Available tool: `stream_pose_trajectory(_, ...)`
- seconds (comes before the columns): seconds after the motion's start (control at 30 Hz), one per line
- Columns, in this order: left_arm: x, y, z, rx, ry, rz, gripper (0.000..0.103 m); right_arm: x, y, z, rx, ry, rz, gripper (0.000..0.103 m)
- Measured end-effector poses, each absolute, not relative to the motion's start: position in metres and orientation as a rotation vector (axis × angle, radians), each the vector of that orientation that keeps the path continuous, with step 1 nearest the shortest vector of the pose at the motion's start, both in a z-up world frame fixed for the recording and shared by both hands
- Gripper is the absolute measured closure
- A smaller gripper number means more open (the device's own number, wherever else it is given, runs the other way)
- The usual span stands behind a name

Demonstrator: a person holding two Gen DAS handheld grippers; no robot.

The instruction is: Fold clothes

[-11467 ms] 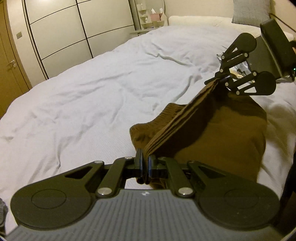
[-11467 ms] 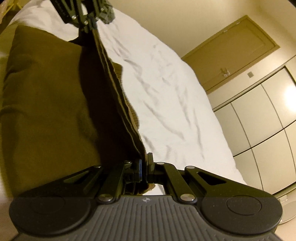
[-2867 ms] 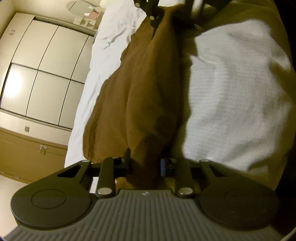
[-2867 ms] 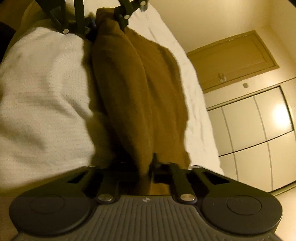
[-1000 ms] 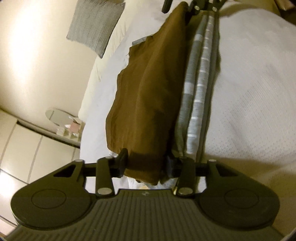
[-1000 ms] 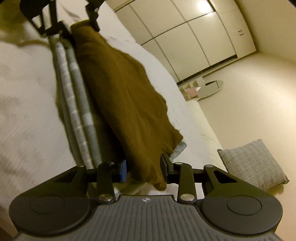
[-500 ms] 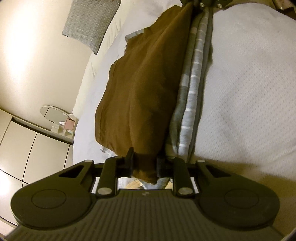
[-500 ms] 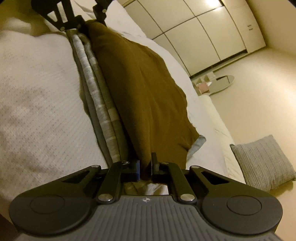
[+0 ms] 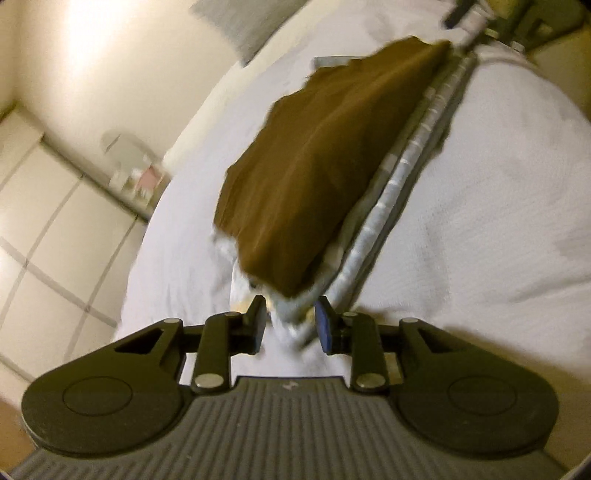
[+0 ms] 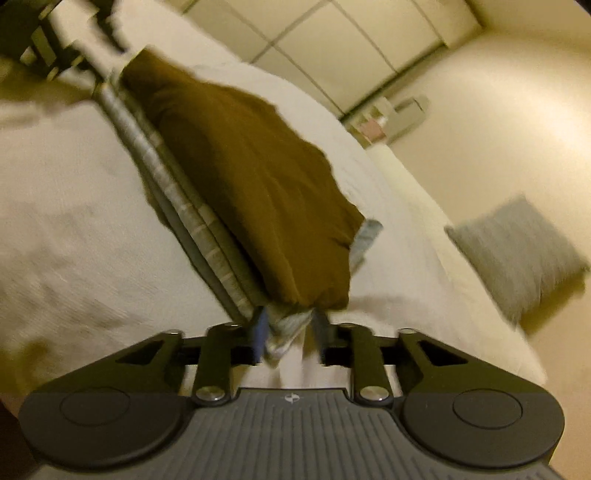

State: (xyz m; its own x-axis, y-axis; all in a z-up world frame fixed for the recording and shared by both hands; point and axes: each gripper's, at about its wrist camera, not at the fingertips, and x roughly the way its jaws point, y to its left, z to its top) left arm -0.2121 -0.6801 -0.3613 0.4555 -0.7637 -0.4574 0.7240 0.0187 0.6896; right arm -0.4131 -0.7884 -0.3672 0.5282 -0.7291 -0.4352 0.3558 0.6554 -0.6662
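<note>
Left wrist view: left gripper (image 9: 290, 325) fingers spread, nothing clamped; a pale fabric corner lies in the gap between them. Brown garment (image 9: 321, 166), folded, lies atop a grey striped garment (image 9: 406, 162), which sits on a white textured cloth (image 9: 498, 206). All rest on the bed (image 9: 192, 236). Right gripper (image 9: 491, 22) is blurred at the far end of the stack; finger state there cannot be told. Wardrobe doors (image 9: 48, 236) at left, grey cushion (image 9: 243, 18) near top edge. Frame motion-blurred.

Right wrist view: right gripper (image 10: 290, 332) fingers spread, with a corner of the grey striped garment (image 10: 184, 199) loose between them, not pinched. Brown garment (image 10: 251, 173) lies on top of the striped one, white textured cloth (image 10: 74, 236) beside. Left gripper (image 10: 55, 44) blurred at the far end. Grey cushion (image 10: 517, 251) on the bed (image 10: 424, 295) at right.
</note>
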Motion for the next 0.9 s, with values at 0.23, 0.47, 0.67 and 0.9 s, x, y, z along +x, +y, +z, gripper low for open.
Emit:
stream_pose_trajectory(0.23, -0.212, -0.654, -0.341, 0.656, 0.303, -1.182, 0.073, -0.428, -0.778, -0.336, -0.085, 0.639, -0.671, 0.067)
stream_pose_trajectory(0.47, -0.212, -0.667, -0.353, 0.441, 0.559, -1.161, 0.063, -0.424, -0.781, -0.332, 0.245, 0.565, -0.673, 0.060)
stream_pose_trajectory(0.67, -0.215, -0.675, -0.365, 0.402, 0.572, -1.103, 0.051, -0.412, -0.782, -0.348, 0.303, 0.559, -0.709, 0.056)
stream_pose_trajectory(0.9, -0.220, -0.676, -0.369, 0.419, 0.534, -1.049, 0.033, -0.399, -0.781, -0.369, 0.346, 0.560, -0.751, 0.045)
